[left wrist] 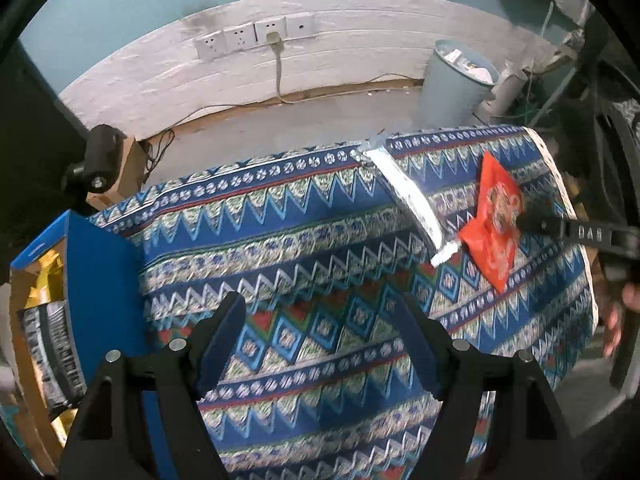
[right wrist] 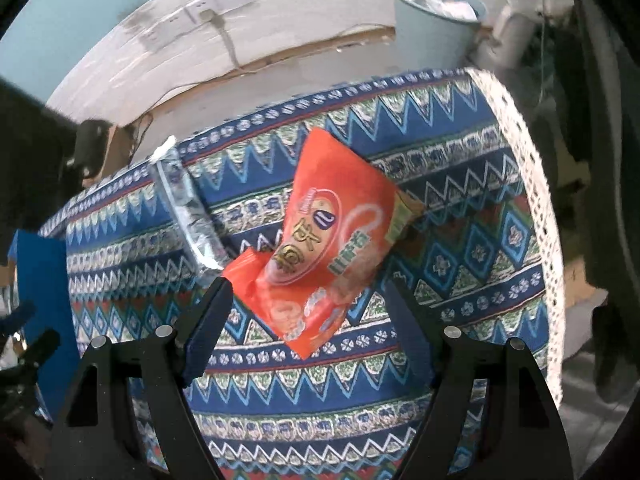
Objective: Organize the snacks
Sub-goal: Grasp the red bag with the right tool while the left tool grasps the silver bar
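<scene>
An orange snack bag [right wrist: 324, 240] lies on the patterned tablecloth [right wrist: 440, 264], its near end between my right gripper's open fingers. My right gripper [right wrist: 308, 304] is open with nothing held. In the left wrist view the same orange bag [left wrist: 494, 224] lies at the right of the table, with the right gripper's finger [left wrist: 560, 228] touching its edge. A long silver snack packet [left wrist: 408, 196] lies beside the bag; it also shows in the right wrist view [right wrist: 188, 208]. My left gripper [left wrist: 320, 320] is open and empty above the tablecloth [left wrist: 280, 240]. A blue cardboard box [left wrist: 96, 280] at the left holds a gold packet [left wrist: 44, 276] and a black-and-white packet [left wrist: 52, 356].
A pale blue waste bin [left wrist: 456, 80] stands on the floor behind the table, also in the right wrist view [right wrist: 432, 20]. Wall sockets [left wrist: 252, 36] with a plugged cable are on the back wall. A black clamp knob [left wrist: 100, 164] stands at the table's left corner. The blue box [right wrist: 44, 280] edges the table's left.
</scene>
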The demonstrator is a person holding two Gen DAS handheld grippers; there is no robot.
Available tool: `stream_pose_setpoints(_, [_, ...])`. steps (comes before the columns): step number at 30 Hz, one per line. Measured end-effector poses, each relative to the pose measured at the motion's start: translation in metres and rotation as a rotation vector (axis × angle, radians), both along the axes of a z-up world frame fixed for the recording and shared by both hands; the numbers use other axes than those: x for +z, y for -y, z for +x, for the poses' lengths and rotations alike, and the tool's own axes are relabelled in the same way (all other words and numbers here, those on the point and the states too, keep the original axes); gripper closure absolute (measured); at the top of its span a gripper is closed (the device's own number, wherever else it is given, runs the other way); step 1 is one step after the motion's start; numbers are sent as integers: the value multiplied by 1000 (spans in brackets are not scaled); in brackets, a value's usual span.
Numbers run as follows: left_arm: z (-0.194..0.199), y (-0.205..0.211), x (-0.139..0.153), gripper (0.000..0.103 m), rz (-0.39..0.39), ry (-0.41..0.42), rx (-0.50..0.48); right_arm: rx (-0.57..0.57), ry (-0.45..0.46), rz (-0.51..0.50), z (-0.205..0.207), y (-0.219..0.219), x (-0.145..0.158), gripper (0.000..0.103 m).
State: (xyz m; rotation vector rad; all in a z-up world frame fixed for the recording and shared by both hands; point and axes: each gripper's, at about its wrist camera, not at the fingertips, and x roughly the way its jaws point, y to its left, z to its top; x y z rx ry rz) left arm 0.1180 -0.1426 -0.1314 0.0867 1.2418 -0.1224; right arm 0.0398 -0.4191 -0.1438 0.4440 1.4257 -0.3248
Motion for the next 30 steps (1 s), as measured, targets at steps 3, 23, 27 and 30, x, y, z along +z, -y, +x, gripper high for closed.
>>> stream_pose_setpoints(3, [15, 6, -12, 25, -20, -17, 34, -40, -11, 15, 1, 6, -13, 26])
stream_pose_setpoints(23, [81, 33, -64, 21, -186, -124, 157, 13, -100, -5, 6, 14, -59, 25])
stream_pose_setpoints(27, [83, 39, -76, 21, -230, -160, 181, 136, -117, -70, 4, 6, -54, 26])
stream_pose_setpoints(30, [82, 50, -84, 21, -255, -191, 180, 202, -128, -108, 3, -5, -52, 29])
